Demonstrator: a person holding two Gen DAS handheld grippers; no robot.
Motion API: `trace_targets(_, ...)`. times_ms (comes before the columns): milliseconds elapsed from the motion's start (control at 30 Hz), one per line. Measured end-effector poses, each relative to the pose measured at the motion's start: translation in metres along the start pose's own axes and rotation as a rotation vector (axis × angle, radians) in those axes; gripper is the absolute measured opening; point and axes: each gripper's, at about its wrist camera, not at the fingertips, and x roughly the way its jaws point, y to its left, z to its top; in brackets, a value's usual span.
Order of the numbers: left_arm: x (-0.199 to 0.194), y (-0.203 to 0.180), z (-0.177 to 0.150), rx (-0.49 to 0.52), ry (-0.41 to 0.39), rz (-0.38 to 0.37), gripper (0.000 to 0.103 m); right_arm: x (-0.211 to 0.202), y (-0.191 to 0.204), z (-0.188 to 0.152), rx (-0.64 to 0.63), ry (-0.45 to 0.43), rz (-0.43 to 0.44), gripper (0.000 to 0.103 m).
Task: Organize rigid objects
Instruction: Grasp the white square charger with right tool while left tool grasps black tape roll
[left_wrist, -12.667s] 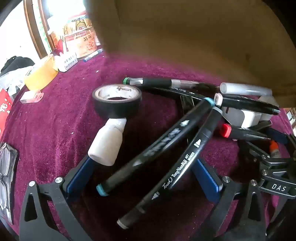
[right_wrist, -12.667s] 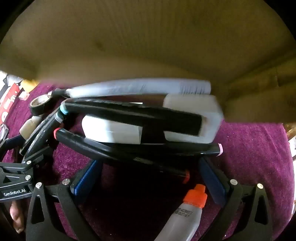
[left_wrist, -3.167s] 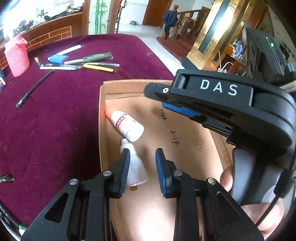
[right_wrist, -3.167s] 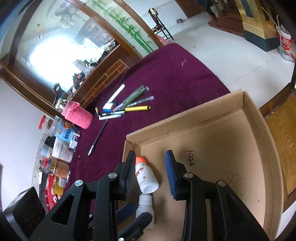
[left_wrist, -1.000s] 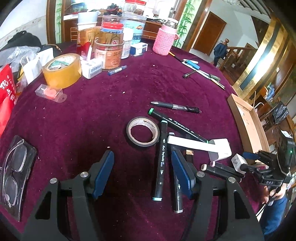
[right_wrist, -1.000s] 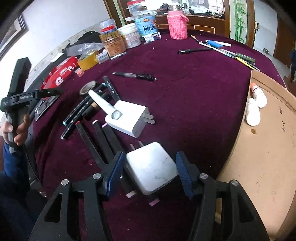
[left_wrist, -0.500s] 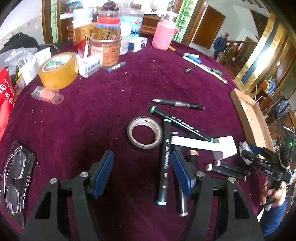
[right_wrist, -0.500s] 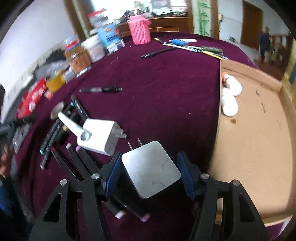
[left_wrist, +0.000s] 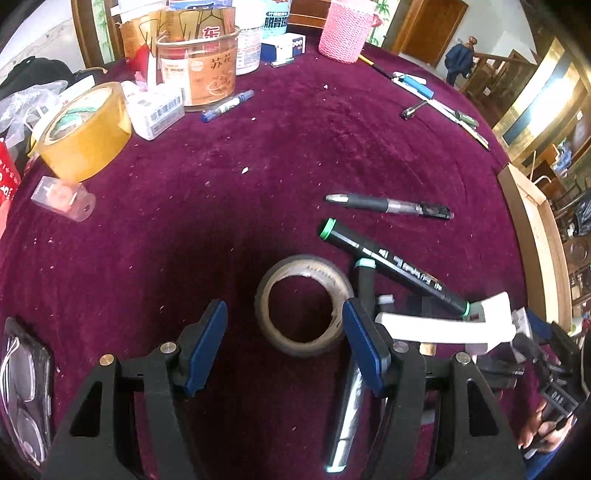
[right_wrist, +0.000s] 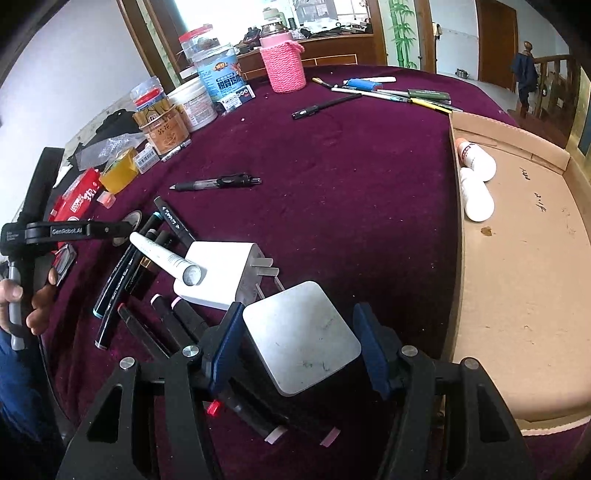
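Firstly, left wrist view: left gripper (left_wrist: 284, 345) fingers spread wide, empty, blue rubber pads straddling dark tape ring (left_wrist: 303, 304) lying flat on purple velvet desk (left_wrist: 221, 177). Black cylindrical markers (left_wrist: 395, 269) fanned just right of ring; glossy yellow tape roll (left_wrist: 83, 138) far left.

Right wrist view: right gripper (right_wrist: 299, 350) fingers apart, pads flanking square grey charger block (right_wrist: 301, 338); firm contact cannot be confirmed. White plug adapter (right_wrist: 221, 275) just beyond. Two white plastic bottles (right_wrist: 476, 181) lying in shallow cardboard box (right_wrist: 524, 280) at right.

2 white bottles (right_wrist: 476, 177), 2 chargers (right_wrist: 218, 275), 2 tape rolls (left_wrist: 301, 304).
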Motion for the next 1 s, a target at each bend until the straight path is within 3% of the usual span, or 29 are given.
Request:
trace_targets(333, 0.005, -0.011, 0.006, 0.058, -0.015, 0.053, 0.071, 0.001, 0.001, 0.0, -0.003, 0.007, -0.017, 0.055)
trace_targets(467, 0.001, -0.007, -0.004, 0.084, -0.03, 0.039, 0.062, 0.001, 0.001, 0.0, -0.003, 0.007, -0.012, 0.055)
trace_targets(633, 0.0, -0.011, -0.019, 0.134, -0.035, 0.089, 0.066, 0.004, 0.007, -0.001, -0.037, 0.014, -0.05, 0.055)
trace_targets(867, 0.01, -0.012, -0.016, 0.118, -0.079, 0.114, 0.07, 0.007, 0.013, -0.004, -0.081, 0.04, -0.095, 0.055)
trace_targets(1000, 0.008, -0.013, -0.019, 0.121, -0.11, 0.117, 0.067, 0.008, 0.019, -0.008, -0.118, 0.05, -0.122, 0.055)
